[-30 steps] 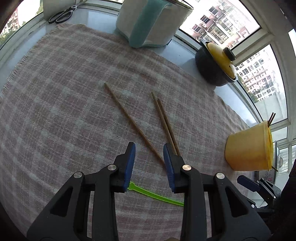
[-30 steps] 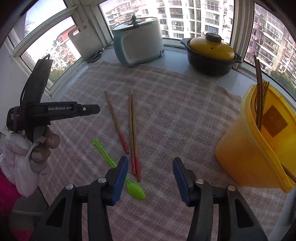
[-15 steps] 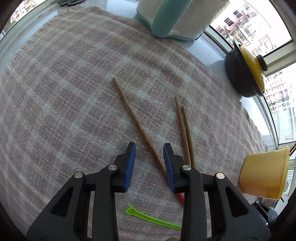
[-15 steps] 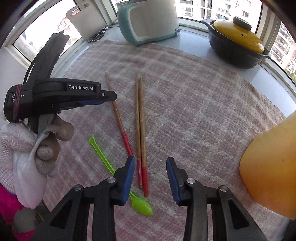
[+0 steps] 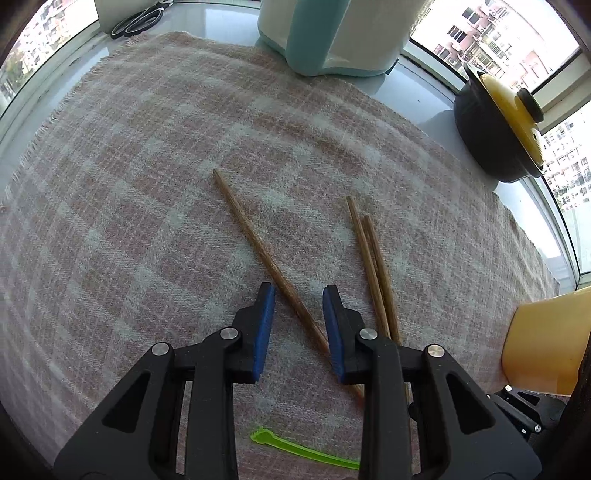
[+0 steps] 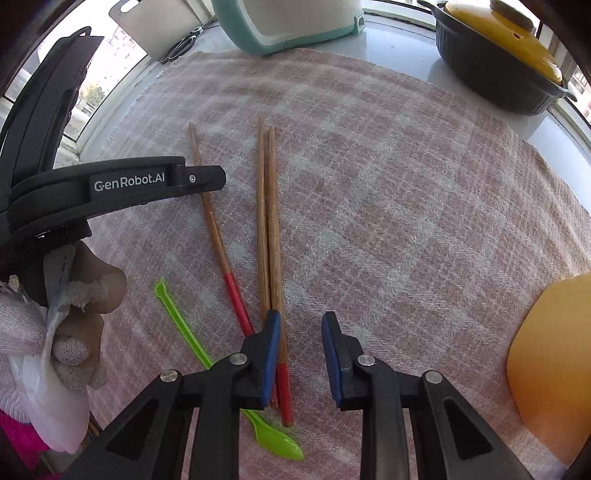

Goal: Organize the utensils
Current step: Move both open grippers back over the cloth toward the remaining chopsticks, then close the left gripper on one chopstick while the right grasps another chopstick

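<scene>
On the checked cloth (image 6: 388,192) that covered the worktop, a gloved hand (image 6: 70,332) at the far left held the left gripper (image 5: 298,299), which pointed steeply down. Its blue fingers (image 5: 264,325) were closing on either side of a single chopstick (image 5: 258,247) that ran between them, and the pads did not yet press on it. Just right of that lay a green spoon (image 6: 207,365), slanting toward the near edge. Next came a pair of chopsticks (image 6: 269,221) lying side by side and touching, their red ends nearest. The right gripper (image 6: 298,332) hung over those red ends with its fingers (image 6: 271,354) closing; one chopstick of the pair showed just inside the left finger, the other was partly hidden behind it, and the gap further right held only cloth. At the far right stood a yellow tub (image 6: 554,354). Along the back sat scissors (image 5: 136,24), a pale blue cooker (image 5: 332,33) and a dark pot (image 6: 498,70) with a yellow lid.
</scene>
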`<action>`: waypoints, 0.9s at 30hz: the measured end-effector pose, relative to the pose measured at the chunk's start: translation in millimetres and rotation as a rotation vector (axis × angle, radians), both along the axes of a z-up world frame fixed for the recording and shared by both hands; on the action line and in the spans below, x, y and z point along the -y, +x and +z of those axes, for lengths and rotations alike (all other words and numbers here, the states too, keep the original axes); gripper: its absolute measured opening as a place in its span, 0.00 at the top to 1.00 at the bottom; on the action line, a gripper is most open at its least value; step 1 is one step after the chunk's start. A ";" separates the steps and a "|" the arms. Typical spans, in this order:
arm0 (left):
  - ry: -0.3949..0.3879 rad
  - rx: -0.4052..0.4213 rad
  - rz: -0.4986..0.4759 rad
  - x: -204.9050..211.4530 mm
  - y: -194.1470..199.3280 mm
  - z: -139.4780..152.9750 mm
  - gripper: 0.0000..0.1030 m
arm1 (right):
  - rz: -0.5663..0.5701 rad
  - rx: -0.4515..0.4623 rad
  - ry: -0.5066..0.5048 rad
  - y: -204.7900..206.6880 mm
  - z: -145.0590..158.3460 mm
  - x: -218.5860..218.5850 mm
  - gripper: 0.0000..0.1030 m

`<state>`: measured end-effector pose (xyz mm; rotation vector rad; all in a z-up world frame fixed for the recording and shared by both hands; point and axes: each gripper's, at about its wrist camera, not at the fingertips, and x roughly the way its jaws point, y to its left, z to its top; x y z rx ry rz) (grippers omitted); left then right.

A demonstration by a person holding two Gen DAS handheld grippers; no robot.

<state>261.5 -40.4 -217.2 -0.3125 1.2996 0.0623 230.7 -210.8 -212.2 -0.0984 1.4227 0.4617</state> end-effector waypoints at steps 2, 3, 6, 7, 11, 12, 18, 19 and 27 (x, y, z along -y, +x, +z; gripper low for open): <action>0.016 0.006 -0.010 1.2 -0.6 -0.3 0.81 | 0.008 -0.002 -0.010 2.6 -2.7 -3.7 0.80; 0.027 0.008 -0.015 1.7 -1.1 -0.3 0.82 | 0.014 0.002 -0.015 3.3 -1.7 -5.2 0.80; 0.017 0.013 -0.011 -1.4 -2.1 -0.9 0.85 | 0.023 0.010 -0.039 7.0 -2.2 -10.8 0.82; 0.012 0.013 -0.010 -3.3 -3.5 -0.4 0.85 | 0.027 0.006 -0.039 7.0 -2.7 -12.0 0.82; 0.018 0.015 -0.019 -5.6 -6.5 1.4 0.85 | 0.038 0.005 -0.038 11.9 -5.2 -23.1 0.82; 0.020 0.017 -0.021 -5.1 -6.6 1.4 0.85 | 0.036 0.006 -0.029 12.4 -4.4 -23.5 0.82; 0.022 0.018 -0.026 -5.0 -6.1 1.4 0.86 | 0.055 0.004 -0.029 13.7 -8.5 -37.7 0.83; 0.023 0.018 -0.028 -4.9 -5.8 1.3 0.87 | 0.053 0.007 -0.029 14.5 -8.4 -38.9 0.83; 0.024 0.018 -0.040 -7.1 -8.4 1.7 0.89 | 0.073 0.010 -0.057 17.2 -12.1 -48.6 0.84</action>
